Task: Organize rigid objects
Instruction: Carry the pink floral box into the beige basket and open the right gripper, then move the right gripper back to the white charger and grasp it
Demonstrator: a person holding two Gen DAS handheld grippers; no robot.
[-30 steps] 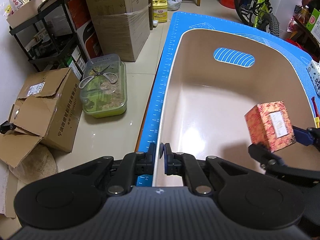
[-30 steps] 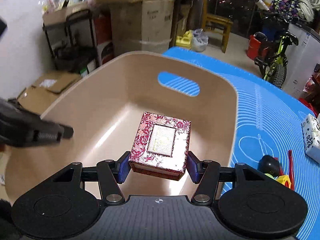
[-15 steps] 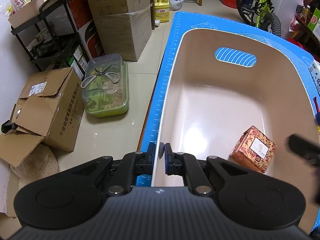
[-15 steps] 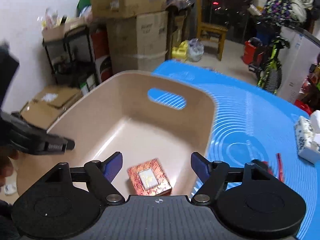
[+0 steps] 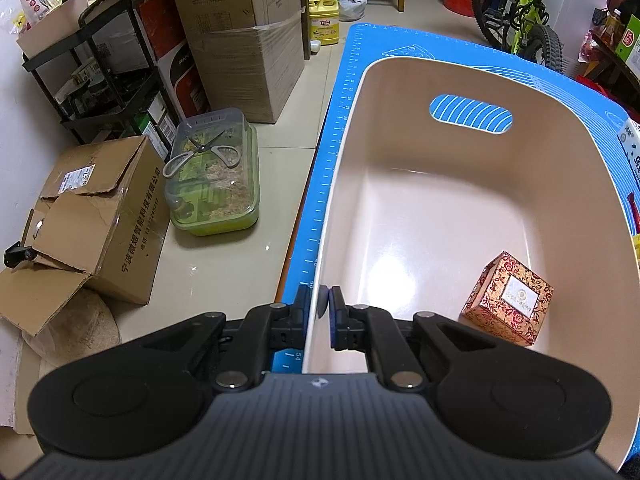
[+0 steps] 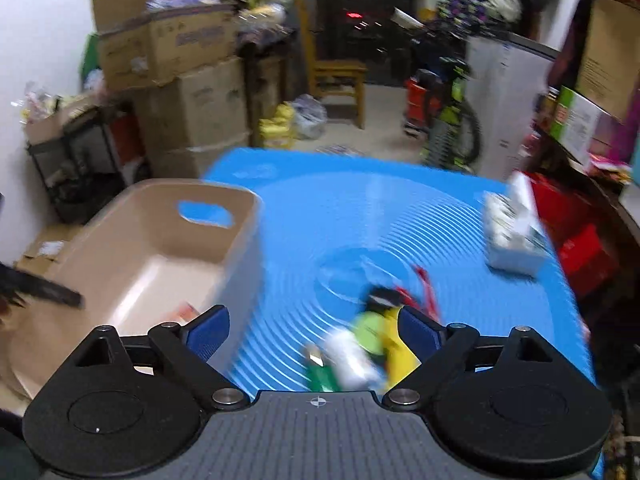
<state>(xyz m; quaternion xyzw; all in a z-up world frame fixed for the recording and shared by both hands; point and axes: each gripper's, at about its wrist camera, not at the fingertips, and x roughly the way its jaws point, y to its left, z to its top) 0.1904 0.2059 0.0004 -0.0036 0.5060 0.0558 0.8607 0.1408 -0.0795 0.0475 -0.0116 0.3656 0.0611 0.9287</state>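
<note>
A beige plastic bin (image 5: pixel 360 128) stands on the blue mat (image 5: pixel 344 92). My left gripper (image 5: pixel 323 304) is shut on the bin's near left rim. A red and gold patterned box (image 5: pixel 506 300) lies tilted on the bin floor at the near right. In the blurred right wrist view my right gripper (image 6: pixel 314 330) is open and empty above the mat (image 6: pixel 360 216), to the right of the bin (image 6: pixel 120 240). Between its fingers lies a blurred pile of small objects (image 6: pixel 372 344), green, white, yellow and black.
A white patterned box (image 6: pixel 514 232) sits at the mat's far right. Red sticks (image 6: pixel 424 286) lie beside the pile. Cardboard boxes (image 5: pixel 100 216), a green-lidded container with scissors (image 5: pixel 214 176), a black shelf (image 5: pixel 92 80) and a bicycle (image 5: pixel 520 8) stand around the table.
My right gripper opened and dropped the patterned box into the bin, then pulled out and swung right over the mat toward the small objects. My left gripper kept its hold on the rim.
</note>
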